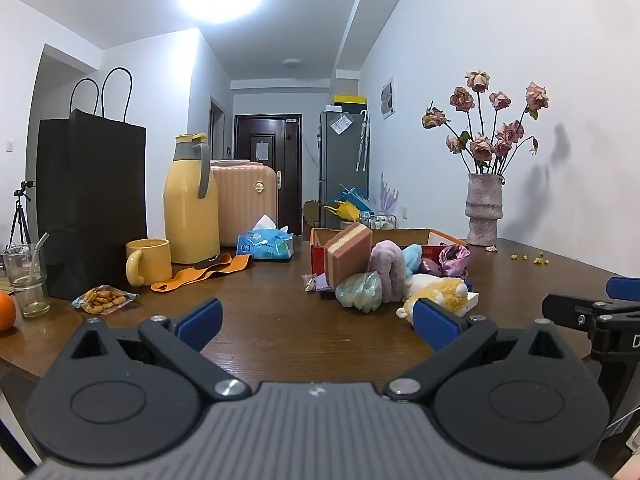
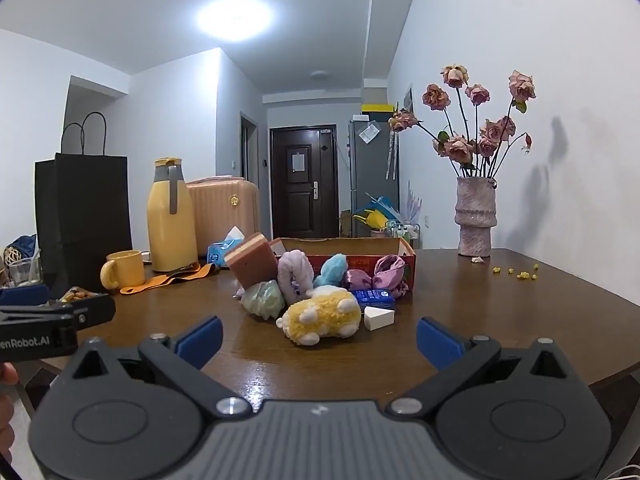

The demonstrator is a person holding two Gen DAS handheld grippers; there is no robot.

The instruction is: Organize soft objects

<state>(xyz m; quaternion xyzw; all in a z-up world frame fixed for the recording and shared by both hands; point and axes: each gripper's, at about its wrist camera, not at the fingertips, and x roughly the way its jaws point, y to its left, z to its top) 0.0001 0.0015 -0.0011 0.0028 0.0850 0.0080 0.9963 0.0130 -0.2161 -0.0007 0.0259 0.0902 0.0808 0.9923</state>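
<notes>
Meanwhile both the left gripper (image 1: 318, 326) and right gripper (image 2: 319, 338) hover spread wide, empty, near the yellow plush toy (image 2: 320, 315) on the table (image 2: 500, 304).

Left tool (image 1: 316, 322) and right tool (image 2: 318, 336) both gape wide, side by side.

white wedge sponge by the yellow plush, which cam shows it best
The right wrist view: the white wedge sponge lies fully exposed on the table beside the yellow plush. In the left wrist view, only a sliver peeks from behind the plush.
</notes>
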